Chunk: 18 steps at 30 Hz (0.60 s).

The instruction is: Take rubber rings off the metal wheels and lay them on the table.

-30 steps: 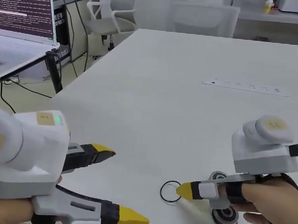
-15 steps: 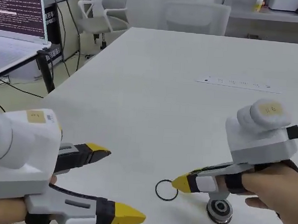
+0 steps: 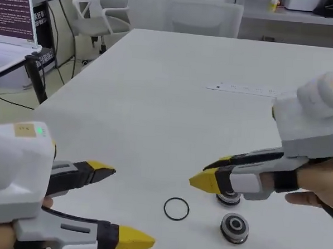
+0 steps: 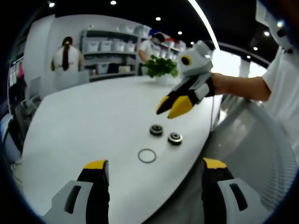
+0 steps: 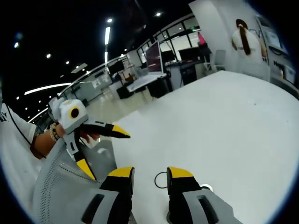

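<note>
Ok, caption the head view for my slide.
Right gripper hovers by two metal wheels; one rubber ring lies loose on the table; left gripper open.

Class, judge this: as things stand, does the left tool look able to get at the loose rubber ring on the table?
Probably yes. The left tool is open and the rubber ring lies flat just ahead, nothing between them.

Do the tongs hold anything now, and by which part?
Nothing is held. The left tongs and right tongs are both empty; the rubber ring lies free on the table.
</note>
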Each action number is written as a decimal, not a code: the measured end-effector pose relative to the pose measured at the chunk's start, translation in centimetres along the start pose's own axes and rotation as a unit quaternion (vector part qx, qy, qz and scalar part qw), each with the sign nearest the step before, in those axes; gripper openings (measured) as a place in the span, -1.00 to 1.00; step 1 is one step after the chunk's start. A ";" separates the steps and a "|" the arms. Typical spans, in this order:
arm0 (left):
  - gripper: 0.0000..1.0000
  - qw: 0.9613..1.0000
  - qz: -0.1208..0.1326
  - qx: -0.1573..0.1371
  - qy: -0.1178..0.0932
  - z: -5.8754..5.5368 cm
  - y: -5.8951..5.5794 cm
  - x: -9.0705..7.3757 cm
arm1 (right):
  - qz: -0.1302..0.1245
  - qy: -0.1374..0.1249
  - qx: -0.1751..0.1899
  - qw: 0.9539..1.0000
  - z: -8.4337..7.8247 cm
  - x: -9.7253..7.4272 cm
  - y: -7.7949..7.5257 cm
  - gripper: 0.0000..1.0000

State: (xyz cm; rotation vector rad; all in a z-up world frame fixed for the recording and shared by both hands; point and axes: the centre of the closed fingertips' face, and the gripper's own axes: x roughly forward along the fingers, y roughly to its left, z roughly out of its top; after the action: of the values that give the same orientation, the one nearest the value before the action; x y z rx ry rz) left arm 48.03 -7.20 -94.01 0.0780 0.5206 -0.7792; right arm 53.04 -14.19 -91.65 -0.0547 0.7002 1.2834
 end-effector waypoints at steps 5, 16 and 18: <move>0.65 1.000 -0.005 0.005 0.006 -0.2 -0.2 0.1 | 0.004 -0.043 -0.045 0.998 1.7 -2.0 0.1 -0.34; 0.61 1.000 -0.013 0.001 -0.009 0.4 -0.3 0.0 | -0.012 -0.113 -0.039 0.993 1.8 -5.2 -1.7 -0.03; 0.61 1.000 -0.014 0.004 -0.012 0.6 -0.4 0.0 | -0.022 -0.114 -0.035 0.993 1.4 -5.6 -2.3 -0.04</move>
State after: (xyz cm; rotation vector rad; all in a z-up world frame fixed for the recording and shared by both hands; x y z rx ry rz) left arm 48.04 -7.62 -93.46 0.0694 0.4975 -0.8094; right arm 55.12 -19.11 -88.55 0.0184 0.4560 1.2485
